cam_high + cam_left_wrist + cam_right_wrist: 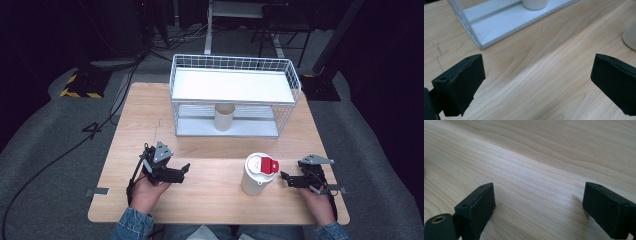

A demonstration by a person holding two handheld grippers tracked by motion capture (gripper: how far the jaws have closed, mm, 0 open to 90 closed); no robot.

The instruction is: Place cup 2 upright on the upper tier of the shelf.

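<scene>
Near the table's (200, 200) front edge, the left claw (186, 171) and right claw (284, 176) lie low, pointing inward, both gaping wide and holding nothing. Between them, just beside the right claw, a cream canister (256, 176) stands upright, its white lid bearing a red flap. Beyond, a paper cup (224, 116) stands inside the wire rack (288, 107).

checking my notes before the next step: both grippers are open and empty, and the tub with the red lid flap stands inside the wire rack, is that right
Not quite. The tub with the red lid flap stands on the bare table, in front of the rack and just beside the right gripper, as the high view shows. The thing inside the rack is a plain cup. The rest holds: the left gripper and the right are both open and empty.
</scene>
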